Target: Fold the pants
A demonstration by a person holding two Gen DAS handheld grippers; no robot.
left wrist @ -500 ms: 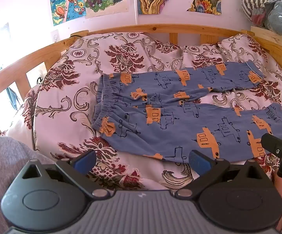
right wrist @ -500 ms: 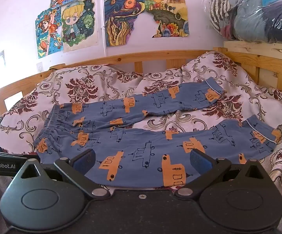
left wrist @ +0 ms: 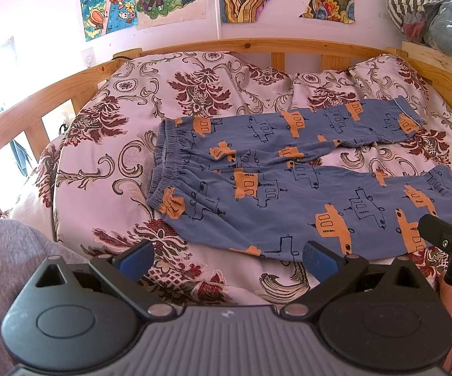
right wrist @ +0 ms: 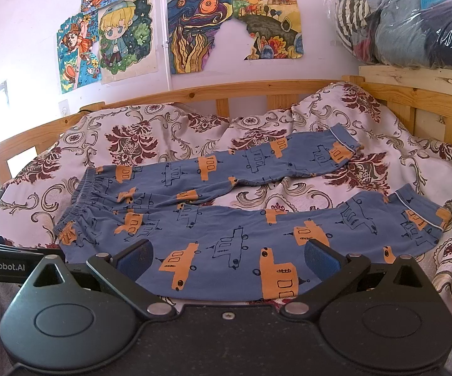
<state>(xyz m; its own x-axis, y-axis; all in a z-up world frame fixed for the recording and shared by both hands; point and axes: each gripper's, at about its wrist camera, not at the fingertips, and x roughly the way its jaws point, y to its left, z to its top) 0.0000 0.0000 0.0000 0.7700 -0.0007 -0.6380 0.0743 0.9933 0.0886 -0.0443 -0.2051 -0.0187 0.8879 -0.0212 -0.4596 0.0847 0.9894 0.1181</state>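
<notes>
A pair of blue cotton pyjama pants (right wrist: pixel 226 228) printed with orange and outlined boat shapes lies flat and unfolded on a bed, its two legs spread apart in a narrow V. The left gripper (left wrist: pixel 227 258), black with blue-padded fingers (left wrist: pixel 136 255), hovers just short of the pants' near edge with its jaws spread wide and nothing between them. The right gripper (right wrist: pixel 227 258), of the same build, hangs over the near leg, its jaws likewise wide apart and empty; its padded fingers (right wrist: pixel 320 257) sit above the fabric, though contact cannot be judged. A grey sleeve (left wrist: pixel 3 269) shows beside the left gripper.

The pants' gathered elastic waistband (left wrist: pixel 160 169) bunches in soft ruffles at the end away from the two white-piped cuffs (right wrist: pixel 413 208). The far leg runs slightly wrinkled near the crotch; the near leg lies smoother. Beneath the pants spreads a cream quilted bedcover (left wrist: pixel 100 163) with maroon floral and grey scroll patterns, rumpled beyond the far leg. A pale pine slatted bed rail (right wrist: pixel 241 89) curves behind the pants. Beyond it, colourful hand-drawn pictures (right wrist: pixel 235 25) hang on a white wall, and a clear plastic bag of bundled clothing (right wrist: pixel 413 18) rests on a raw wooden shelf past the cuff end.
</notes>
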